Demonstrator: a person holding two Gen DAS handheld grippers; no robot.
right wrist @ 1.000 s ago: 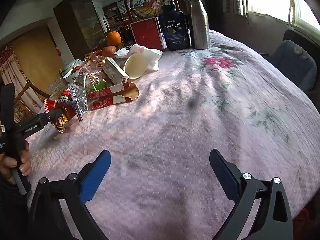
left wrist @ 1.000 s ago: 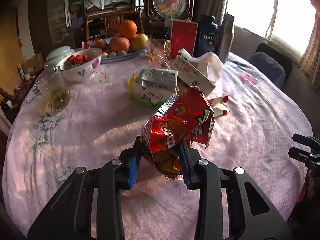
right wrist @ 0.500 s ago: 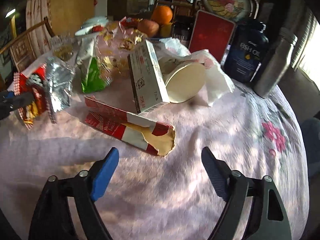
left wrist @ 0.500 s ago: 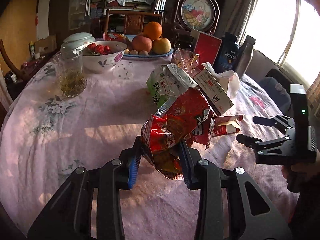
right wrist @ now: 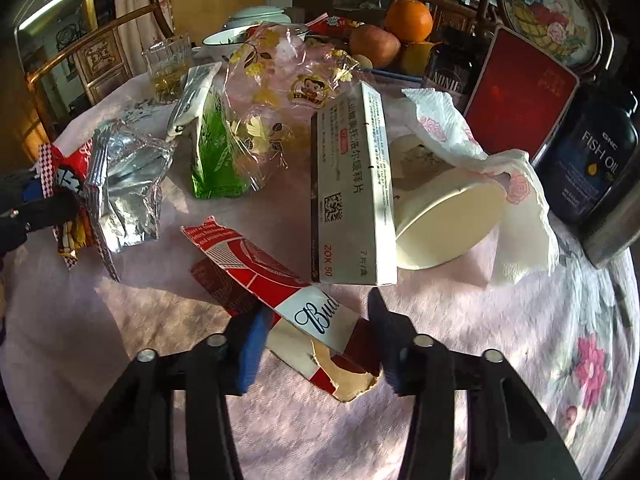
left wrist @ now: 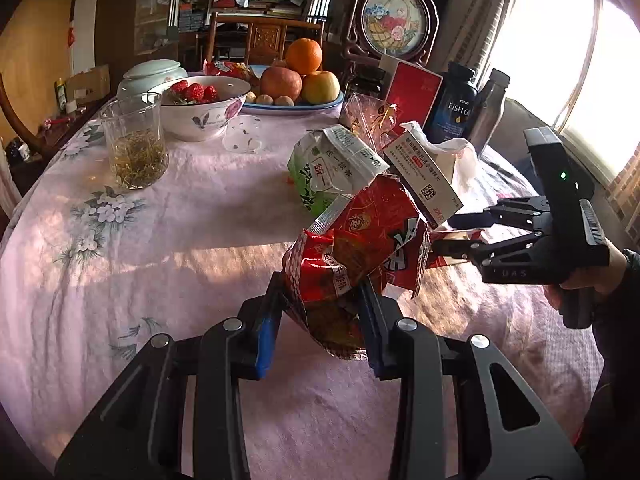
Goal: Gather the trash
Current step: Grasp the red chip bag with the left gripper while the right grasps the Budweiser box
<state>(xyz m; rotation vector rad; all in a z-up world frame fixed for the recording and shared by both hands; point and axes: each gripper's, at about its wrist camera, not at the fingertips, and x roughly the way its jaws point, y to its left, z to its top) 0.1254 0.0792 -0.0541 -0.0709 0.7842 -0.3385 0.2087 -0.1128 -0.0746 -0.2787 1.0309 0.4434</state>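
Note:
My left gripper (left wrist: 320, 320) is shut on a crumpled red snack wrapper (left wrist: 360, 240) held above the pink tablecloth (left wrist: 160, 240); its silver inside (right wrist: 120, 184) shows in the right wrist view. My right gripper (right wrist: 316, 328) points down over a torn red-and-white carton (right wrist: 256, 264) lying flat. Its jaws are closing with the carton between them, the pads close beside its edges. In the left wrist view the right gripper (left wrist: 452, 236) reaches in from the right. Behind lie a white medicine box (right wrist: 348, 184), a green pack (right wrist: 212, 152), a clear flowered bag (right wrist: 280, 72), a tipped paper cup (right wrist: 444, 224) and a tissue (right wrist: 448, 128).
A glass of tea (left wrist: 138, 148), a bowl of strawberries (left wrist: 200, 108) and a fruit plate (left wrist: 296, 80) stand at the far side. A fish oil bottle (right wrist: 596, 160), a steel flask (left wrist: 486, 108) and a red box (right wrist: 520, 92) stand at the back right.
My right gripper swung across the table to the trash pile, came down over the torn carton and narrowed its jaws. The left gripper kept its hold on the wrapper.

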